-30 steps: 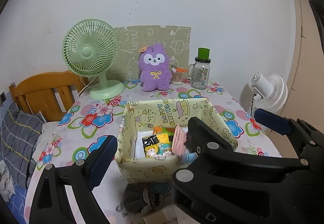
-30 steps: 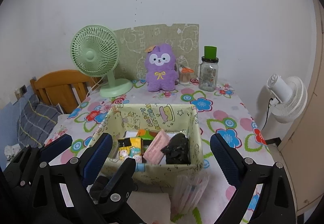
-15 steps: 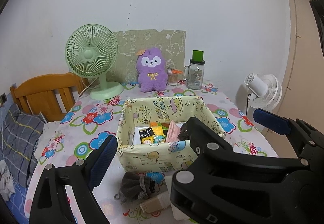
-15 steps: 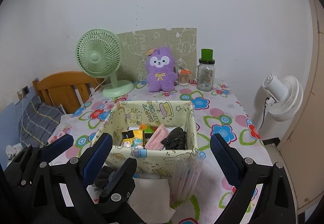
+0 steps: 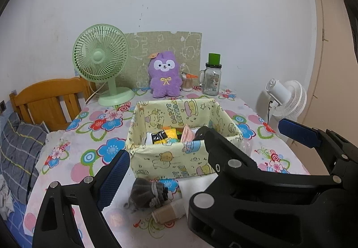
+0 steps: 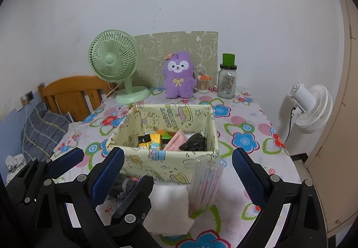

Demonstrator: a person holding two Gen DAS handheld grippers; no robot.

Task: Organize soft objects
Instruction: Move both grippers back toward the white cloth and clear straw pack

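Behind the right tool, spread empty, white foam lies half hidden.

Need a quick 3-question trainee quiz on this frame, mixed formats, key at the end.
1. True or false: the plush lies inside the fabric box.
2. Multiple choice: what lies on the table just in front of the box, nearest the left gripper?
A. a glass jar
B. a grey bundle
C. a green fan
3. Fill in: both the left and right gripper are ____ (open or shut).

Key
1. False. It stands at the back of the table, by the fan and jar.
2. B
3. Open. Each has its fingers wide apart and holds nothing.
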